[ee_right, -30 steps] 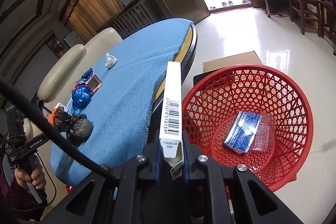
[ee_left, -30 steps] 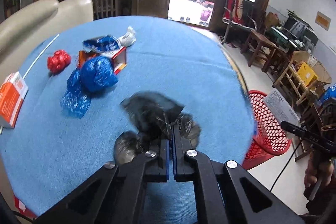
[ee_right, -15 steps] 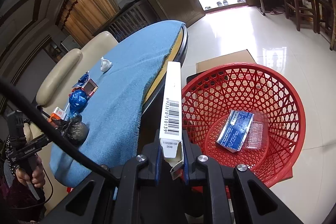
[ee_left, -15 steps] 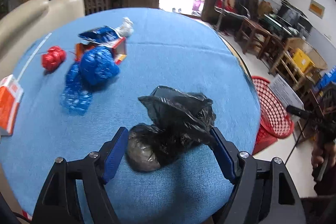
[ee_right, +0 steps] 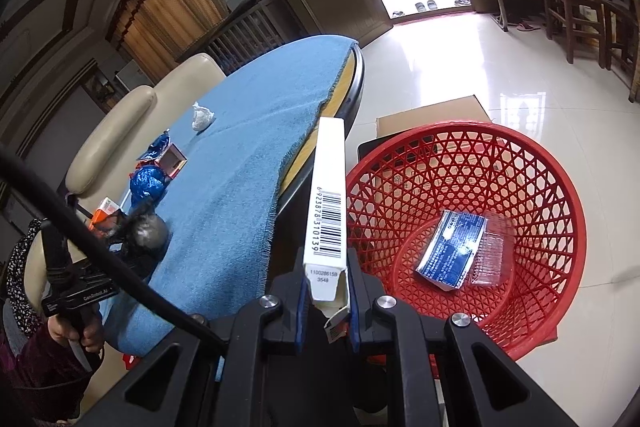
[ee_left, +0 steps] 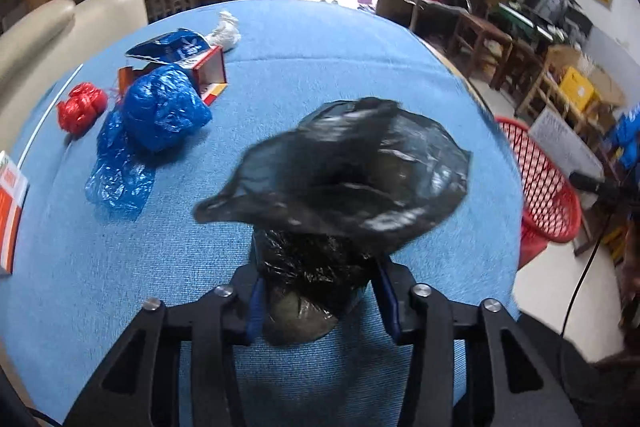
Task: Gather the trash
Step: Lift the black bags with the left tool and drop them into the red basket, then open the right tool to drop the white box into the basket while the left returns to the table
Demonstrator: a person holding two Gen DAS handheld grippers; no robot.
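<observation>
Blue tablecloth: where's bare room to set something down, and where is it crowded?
Bare: the far and right stretch of the blue tablecloth, from the white wad round to the edge by the red basket. Crowded: left side, around the blue plastic bag, red ball and open red box; the black bag fills the near middle.

My left claw (ee_left: 318, 301) is angling steeply downward, its jaws closing around the black bag (ee_left: 344, 183) sitting between them. My right claw (ee_right: 324, 301) is pointing downward, clamping a white carton (ee_right: 326, 211) tight.
</observation>
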